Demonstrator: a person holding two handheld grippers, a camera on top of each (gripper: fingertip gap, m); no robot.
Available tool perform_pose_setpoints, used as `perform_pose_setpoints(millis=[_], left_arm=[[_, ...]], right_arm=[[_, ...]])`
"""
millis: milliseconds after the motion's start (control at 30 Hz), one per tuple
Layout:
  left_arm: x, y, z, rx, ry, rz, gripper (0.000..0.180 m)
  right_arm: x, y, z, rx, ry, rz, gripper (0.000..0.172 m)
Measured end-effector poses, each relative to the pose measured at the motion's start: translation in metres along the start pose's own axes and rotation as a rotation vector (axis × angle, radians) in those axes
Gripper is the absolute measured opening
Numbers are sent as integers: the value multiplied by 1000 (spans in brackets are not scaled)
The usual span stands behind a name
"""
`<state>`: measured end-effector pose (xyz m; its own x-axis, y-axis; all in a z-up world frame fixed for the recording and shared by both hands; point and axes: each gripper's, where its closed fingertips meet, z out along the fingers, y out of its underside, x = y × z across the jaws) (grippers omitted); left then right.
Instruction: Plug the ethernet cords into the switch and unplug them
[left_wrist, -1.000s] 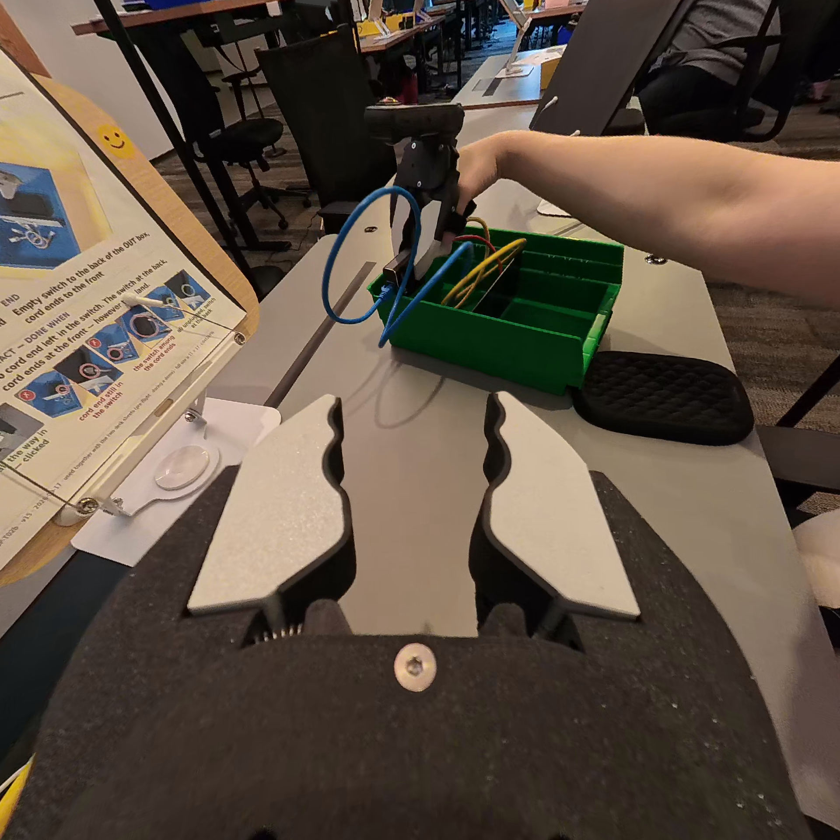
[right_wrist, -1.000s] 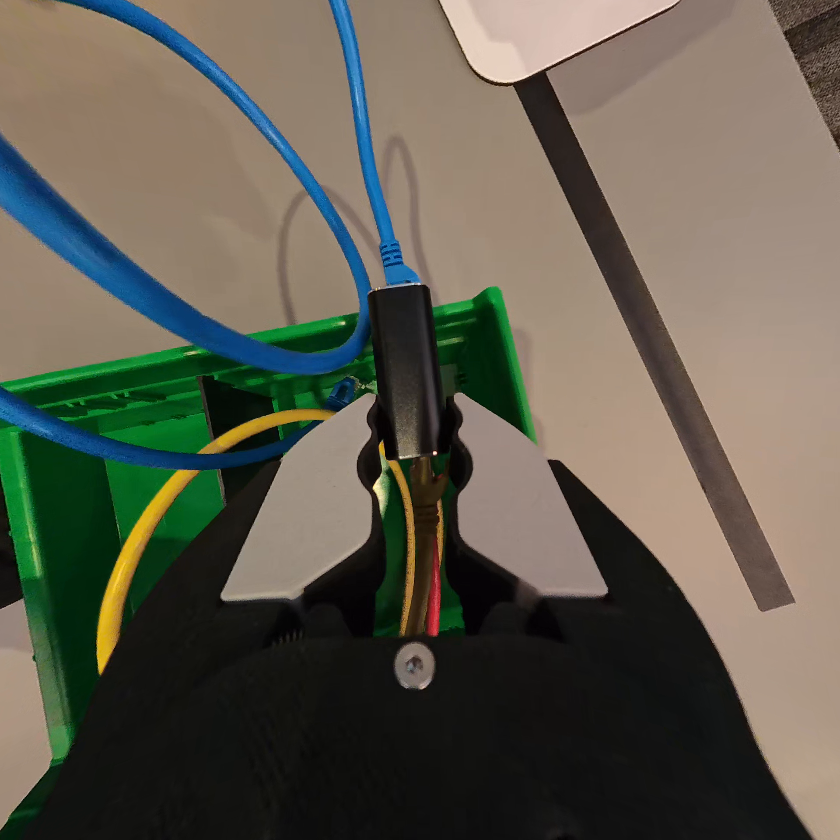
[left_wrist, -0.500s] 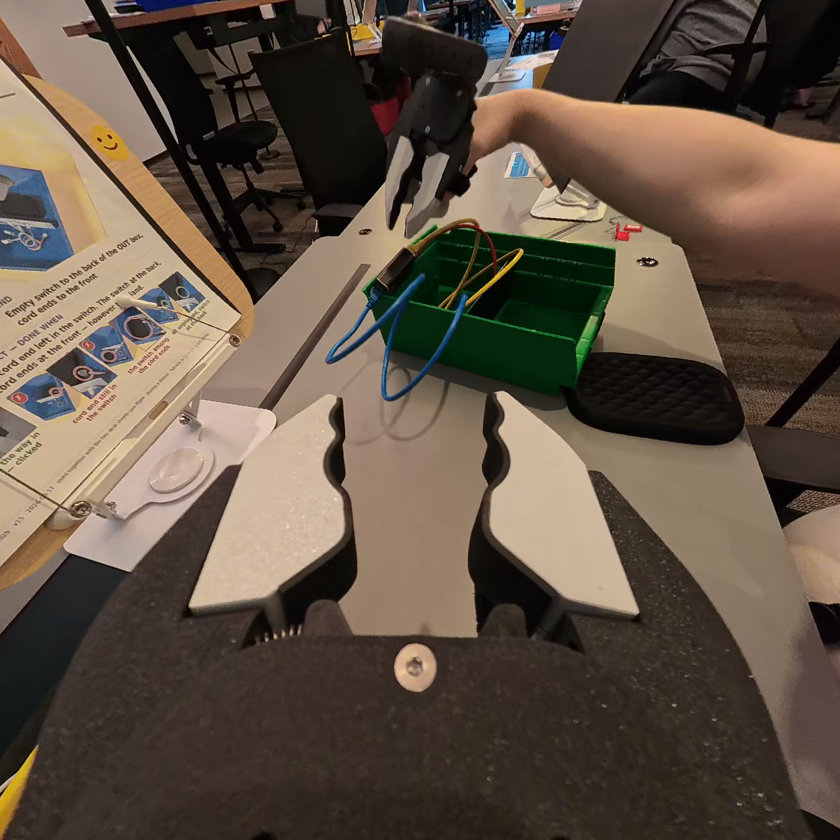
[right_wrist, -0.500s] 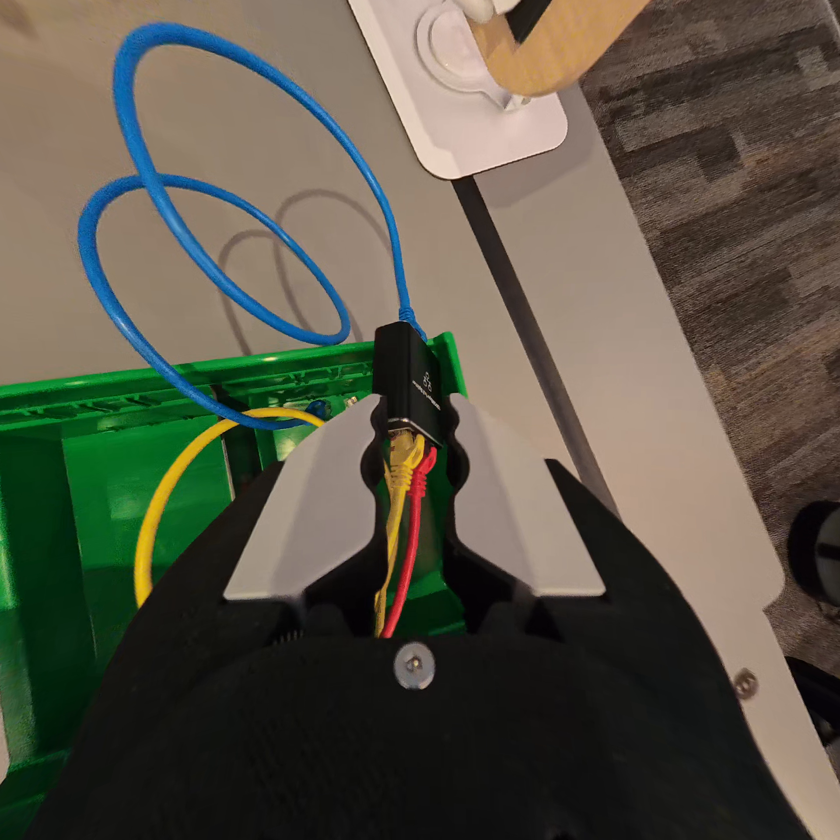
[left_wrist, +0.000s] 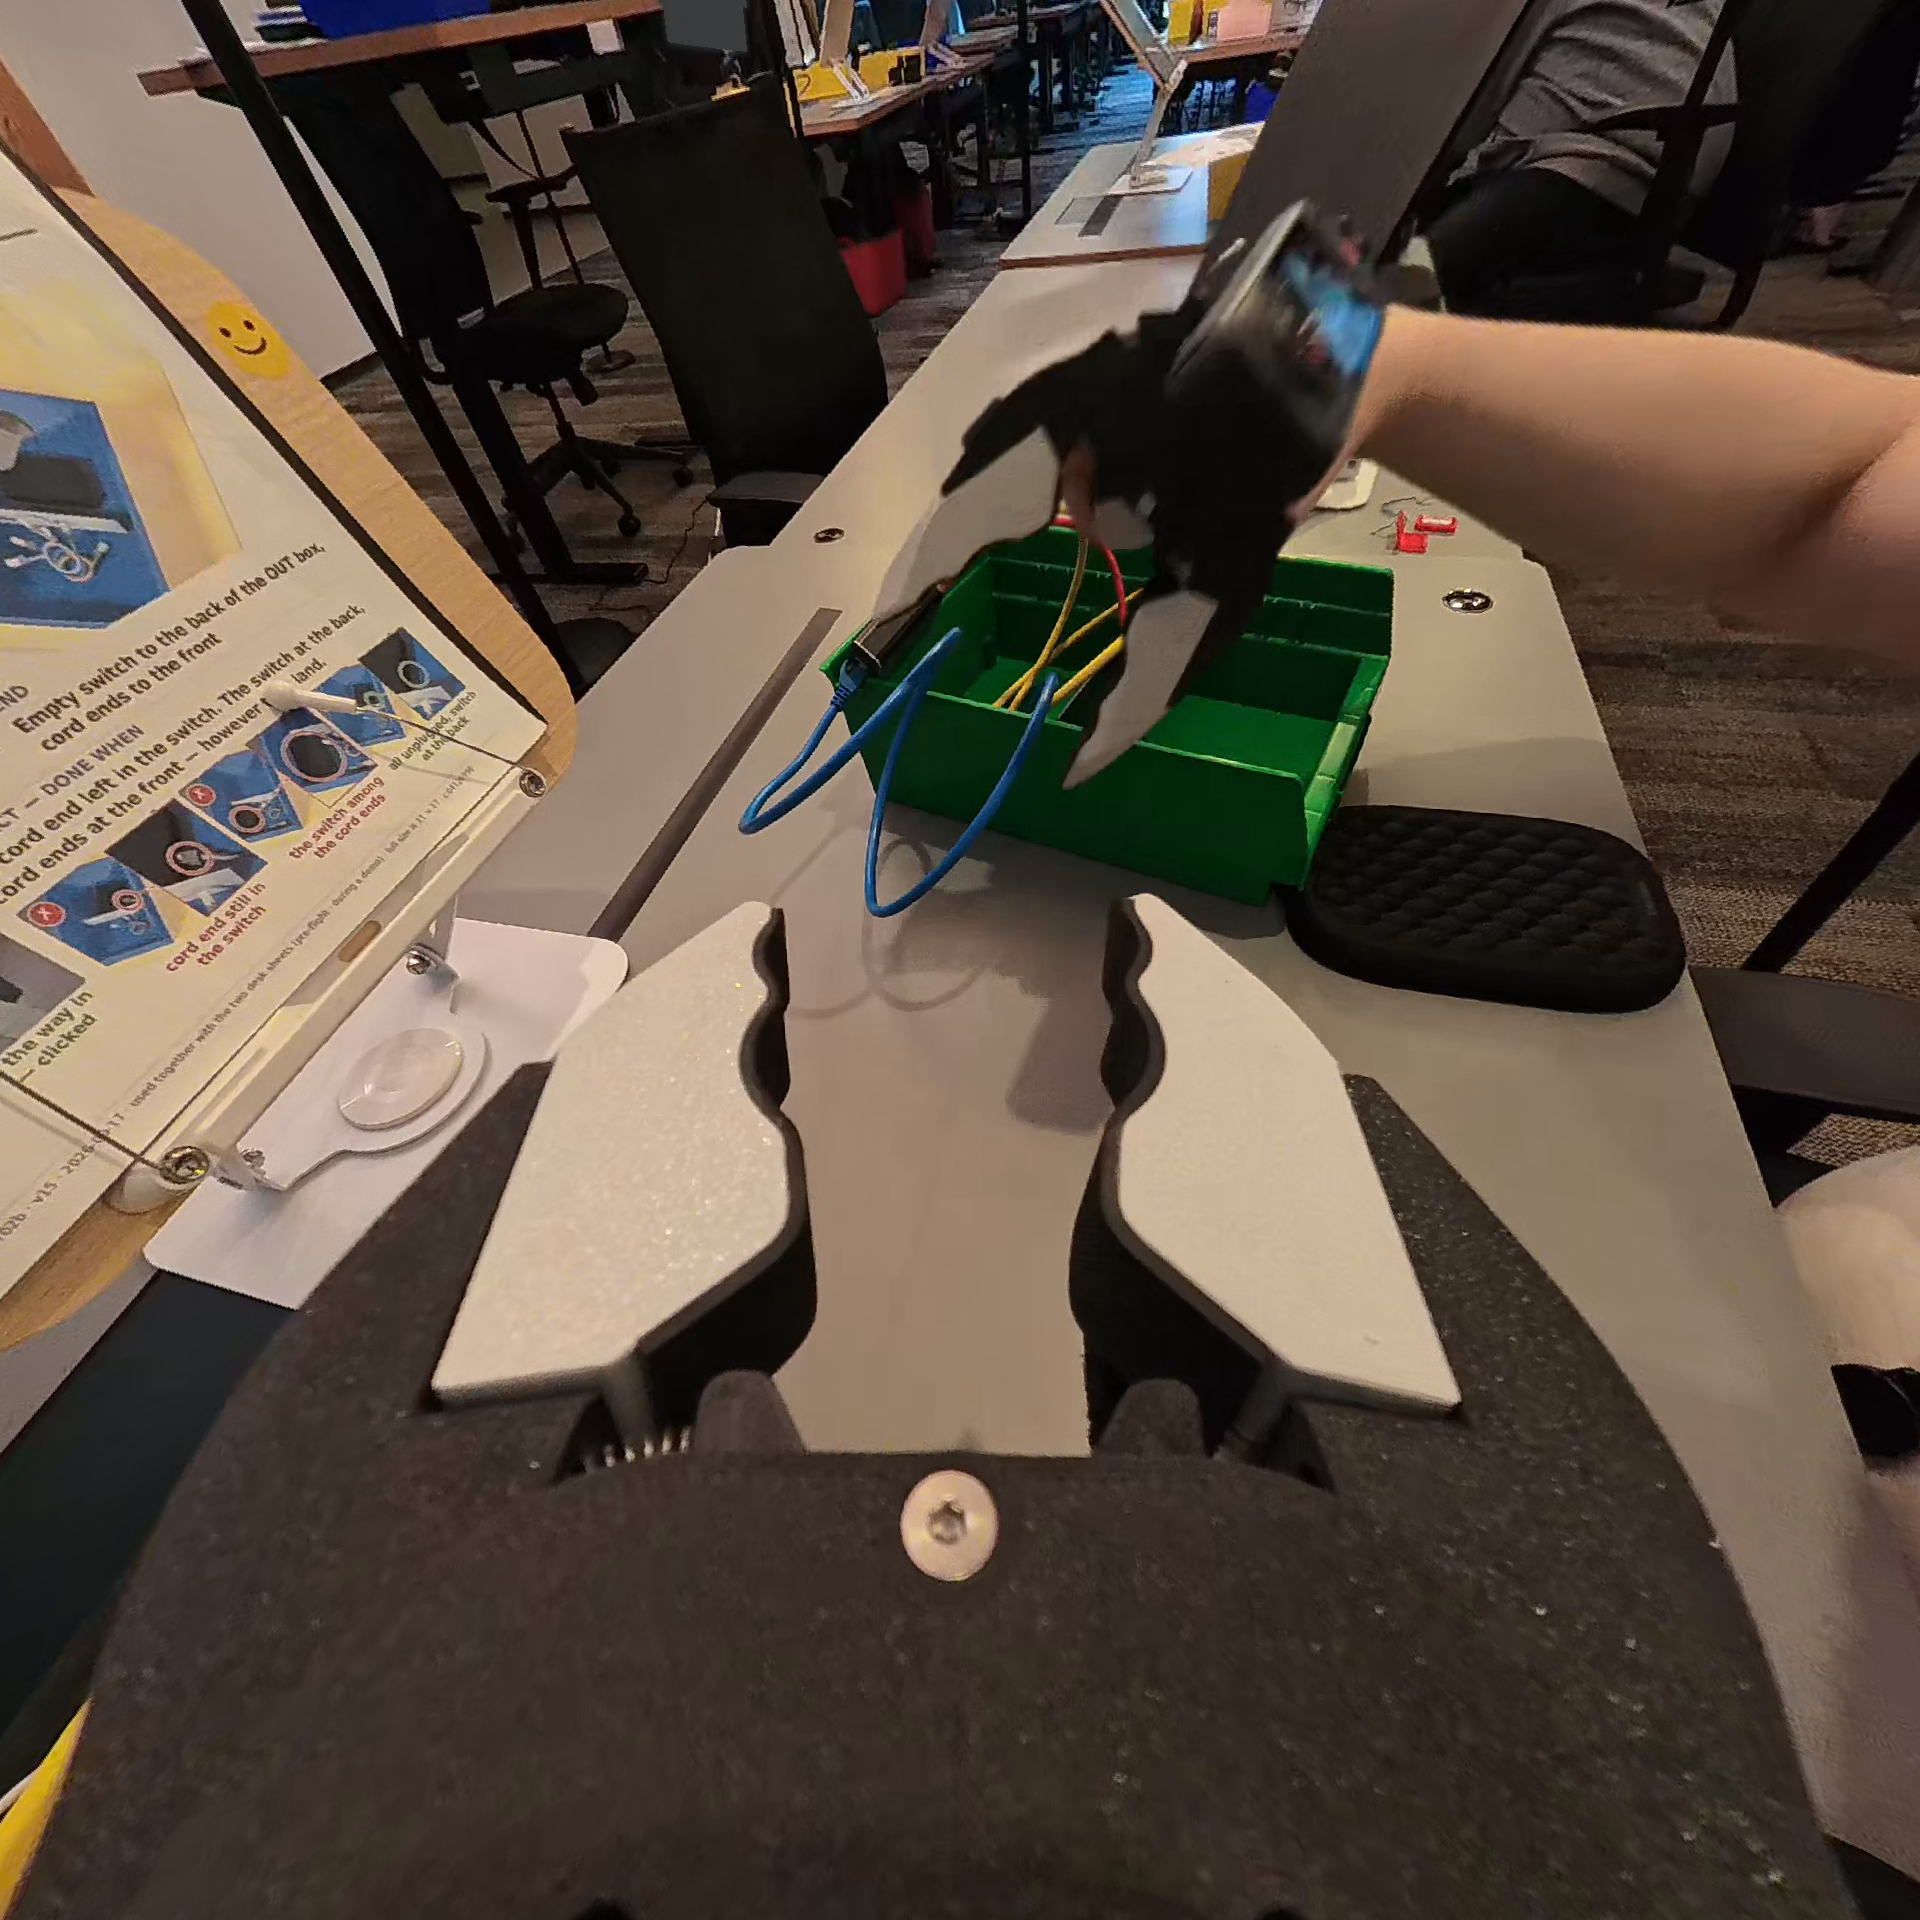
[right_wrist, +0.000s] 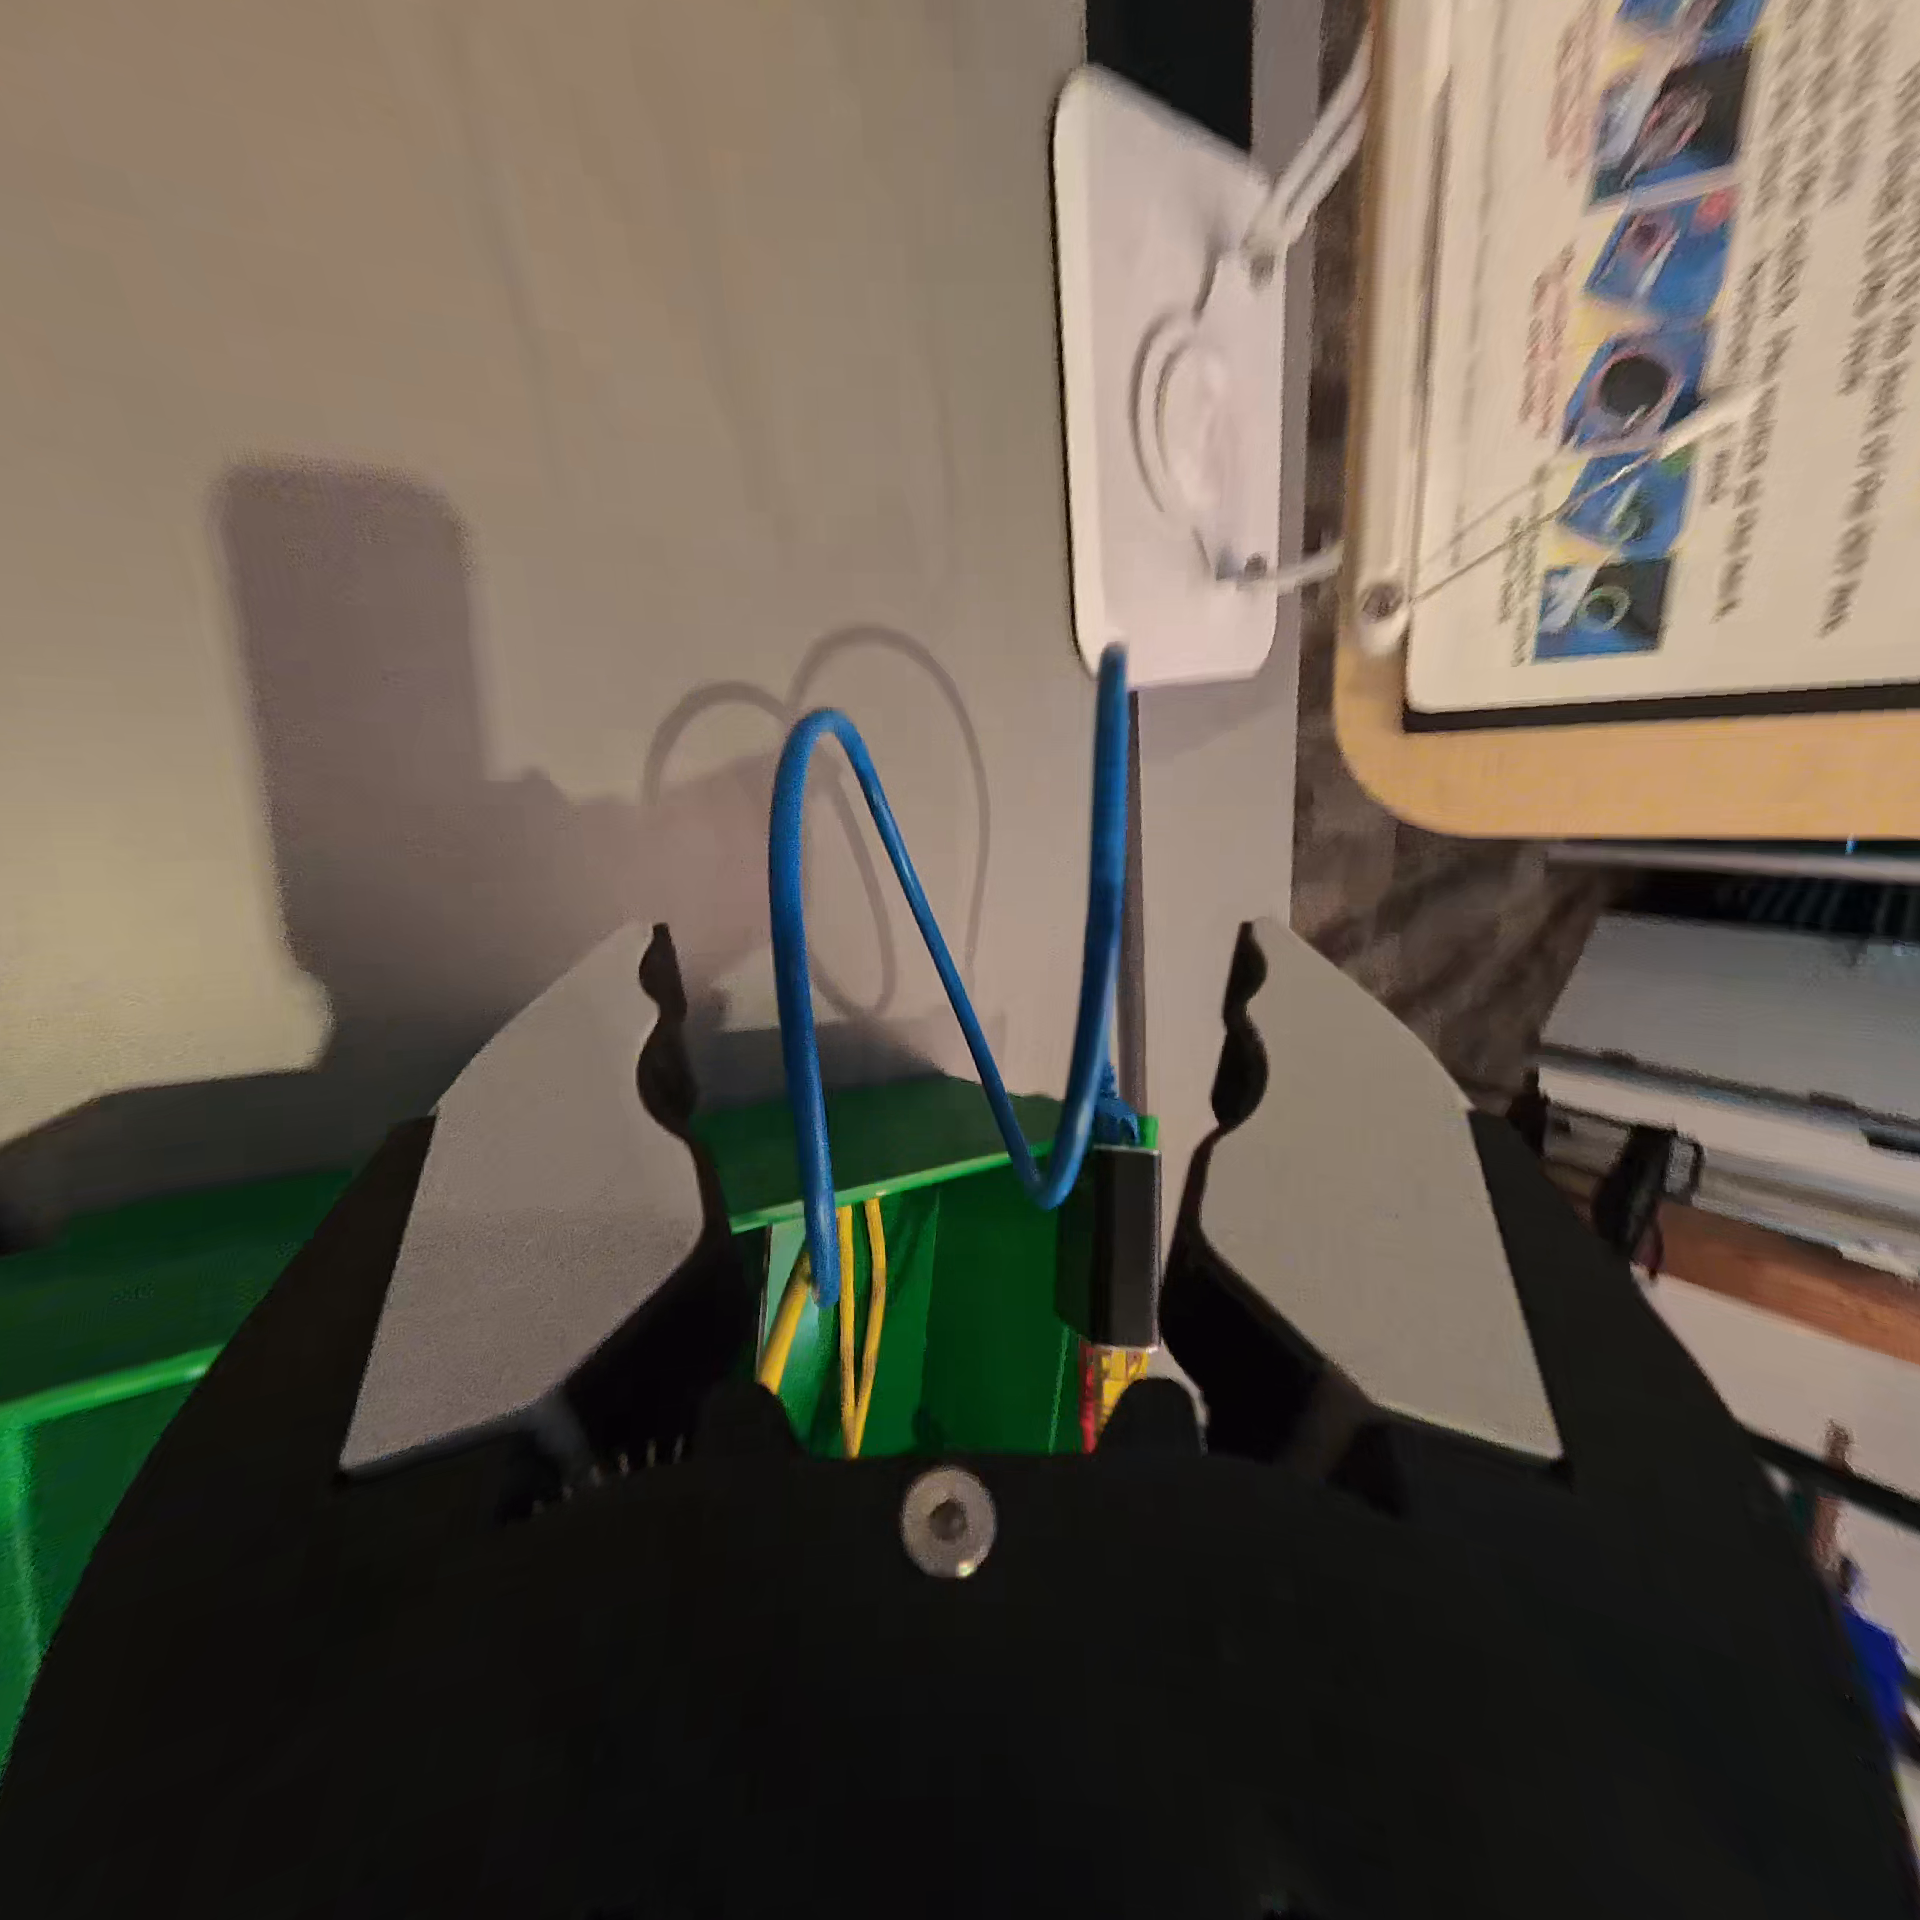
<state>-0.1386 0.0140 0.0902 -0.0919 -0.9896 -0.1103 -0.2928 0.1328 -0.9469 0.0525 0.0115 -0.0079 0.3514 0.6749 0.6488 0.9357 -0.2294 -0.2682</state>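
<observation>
The black switch lies on the left corner of the green bin. A blue cord is plugged into it and loops over the bin's front onto the table. Yellow cords and a red cord run from it into the bin. My right gripper hovers over the bin, wide open and empty. In the right wrist view the switch shows below, between the spread fingers of the right gripper, and no pad touches it. My left gripper is open and empty above the table in front of the bin.
An instruction board on a white stand is at the left. A black pad lies right of the bin. A person's arm reaches in from the right. A dark strip runs along the table. The tips of one gripper are about 20 cm away from the tips of the other.
My right gripper was shut on the switch; its jaws have opened wide and let it go, and it has lifted and tilted. The switch stays on the bin's corner. The left gripper has not moved.
</observation>
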Motion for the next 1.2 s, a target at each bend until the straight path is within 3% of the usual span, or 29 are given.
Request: perform_pose_setpoints(millis=[67, 100, 167, 367, 533, 667, 867, 1067, 1200], left_arm=[[2, 0, -1, 0, 4, 9, 58], [3, 0, -1, -1, 6, 12, 58], [3, 0, -2, 0, 8, 12, 58], [1, -1, -6, 19, 18, -5, 58], [3, -3, -7, 22, 19, 4, 58], [4, -4, -8, 29, 20, 5, 57], [5, -2, -4, 15, 25, 4, 57], [7, 3, 4, -16, 33, 9, 57], [7, 4, 5, -22, 35, 9, 58]], right_arm=[[0, 16, 17, -120, 20, -8, 101], [2, 23, 22, -167, 33, -19, 89], [-6, 26, 22, -177, -34, -41, 9], [39, 34, -21, -17, 36, 225, 7], [64, 84, -55, 237, -22, 652, 7], [52, 134, -49, 356, -108, 908, 8], [-8, 185, -8, 195, -243, 934, 9], [-14, 181, -5, 172, -293, 882, 9], [-10, 181, -13, 180, -325, 896, 21]])
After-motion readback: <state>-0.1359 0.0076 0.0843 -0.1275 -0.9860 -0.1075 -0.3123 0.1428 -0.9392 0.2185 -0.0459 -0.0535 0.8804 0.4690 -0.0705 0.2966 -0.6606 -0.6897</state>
